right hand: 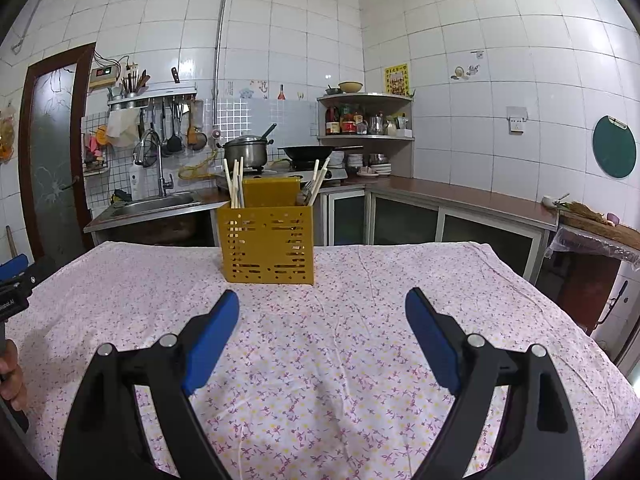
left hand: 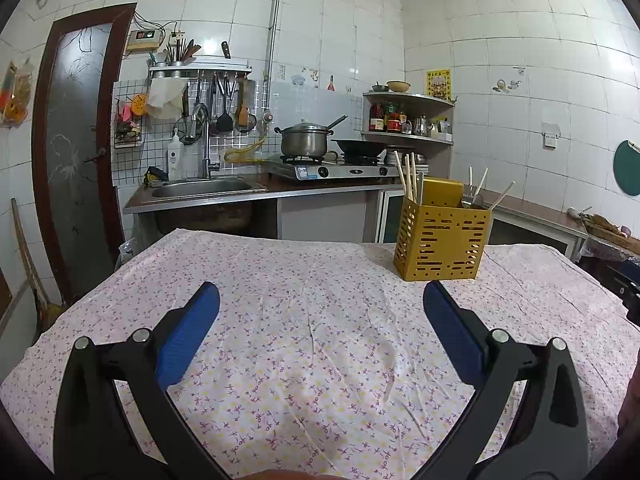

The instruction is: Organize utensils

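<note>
Both tools hovered over the tabletop (right hand: 360,360), which was covered by a flowered cloth. The left hand-held gripper (left hand: 321,304) had its blue pads spread wide with nothing between them, and the right hand-held gripper (right hand: 322,308) was likewise spread and empty. The yellow utensil holder (right hand: 267,243) stood upright near the far edge, with chopsticks (right hand: 236,184) in its left compartment and more chopsticks and some metal cutlery (too small to identify) on the right. No loose utensils lay on the cloth, so the sorting looked finished or not yet begun. Any next move would probably call for reaching to the holder.
</note>
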### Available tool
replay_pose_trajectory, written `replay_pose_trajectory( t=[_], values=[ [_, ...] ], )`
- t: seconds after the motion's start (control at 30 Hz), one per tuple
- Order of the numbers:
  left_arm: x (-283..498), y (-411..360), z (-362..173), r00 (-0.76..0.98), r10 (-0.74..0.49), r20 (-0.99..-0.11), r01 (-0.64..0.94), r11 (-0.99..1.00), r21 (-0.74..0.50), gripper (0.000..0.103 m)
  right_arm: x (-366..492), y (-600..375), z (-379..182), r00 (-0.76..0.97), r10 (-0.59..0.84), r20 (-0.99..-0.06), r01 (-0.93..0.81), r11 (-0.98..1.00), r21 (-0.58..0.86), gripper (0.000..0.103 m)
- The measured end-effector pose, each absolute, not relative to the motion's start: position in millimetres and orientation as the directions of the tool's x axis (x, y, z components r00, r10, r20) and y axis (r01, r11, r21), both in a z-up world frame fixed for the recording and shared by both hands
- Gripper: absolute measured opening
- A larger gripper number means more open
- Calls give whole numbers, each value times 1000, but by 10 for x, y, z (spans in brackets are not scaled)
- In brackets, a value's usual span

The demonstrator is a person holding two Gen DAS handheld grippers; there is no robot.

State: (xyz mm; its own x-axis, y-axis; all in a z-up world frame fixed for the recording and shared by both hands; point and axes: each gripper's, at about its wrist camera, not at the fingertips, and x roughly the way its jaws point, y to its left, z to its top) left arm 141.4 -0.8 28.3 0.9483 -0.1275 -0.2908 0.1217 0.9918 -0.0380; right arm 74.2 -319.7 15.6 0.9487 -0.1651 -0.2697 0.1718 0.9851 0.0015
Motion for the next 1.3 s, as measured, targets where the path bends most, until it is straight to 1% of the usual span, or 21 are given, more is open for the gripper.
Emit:
replay_pose_trajectory(
  t=[0.23, 1.3],
  values=[
    [1432, 30, 280, 948, -130, -292, 119, 991, -55, 98, 736, -3187, 155, 949, -161, -272, 171, 985, 11, 84],
    [1420, 45, 282, 949, -123, -292, 113, 992, -52, 98, 738, -3131, 128, 948, -148, -281, 159, 987, 15, 84]
  ],
)
